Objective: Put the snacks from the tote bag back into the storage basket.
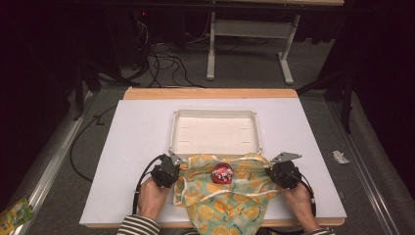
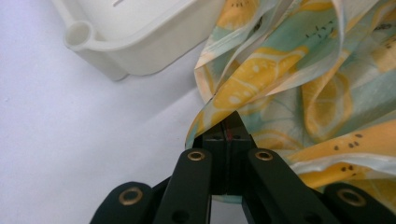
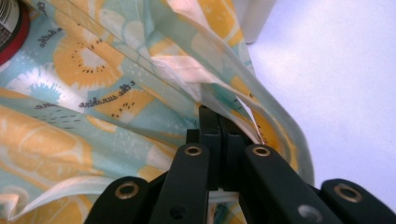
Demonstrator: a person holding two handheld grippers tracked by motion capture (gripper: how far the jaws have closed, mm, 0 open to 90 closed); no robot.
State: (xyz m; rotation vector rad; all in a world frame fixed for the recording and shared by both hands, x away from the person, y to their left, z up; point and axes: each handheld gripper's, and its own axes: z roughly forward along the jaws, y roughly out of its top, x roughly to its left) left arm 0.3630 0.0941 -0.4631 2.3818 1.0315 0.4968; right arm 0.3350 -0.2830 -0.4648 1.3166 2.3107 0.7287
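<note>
Lemon-print cloth (image 1: pixel 230 196) lies spread between the two grippers, just short of the white tray (image 1: pixel 215 113) beyond them. The left gripper (image 2: pixel 229 122) has its jaws closed tight on the cloth's edge; the right gripper (image 3: pixel 215 122) is likewise clamped on the opposite edge. Ahead of both, a red-rimmed round tin (image 1: pixel 222 172) rests on the fabric. Thin and limp, the cloth will likely sag and slide, so hemmed edges look like the surest hold.

cloth (image 1: pixel 230 196): thin printed fabric, soft matt sheen, creased, pinched in both claws | tray (image 1: pixel 215 113): smooth white plastic, faint gloss, just beyond left gripper (image 2: pixel 229 123) | table cover (image 1: pixel 137 147): matt white under the claws; wood edge behind | right gripper (image 3: pixel 218 122): matt black plastic, brass-coloured rivets
</note>
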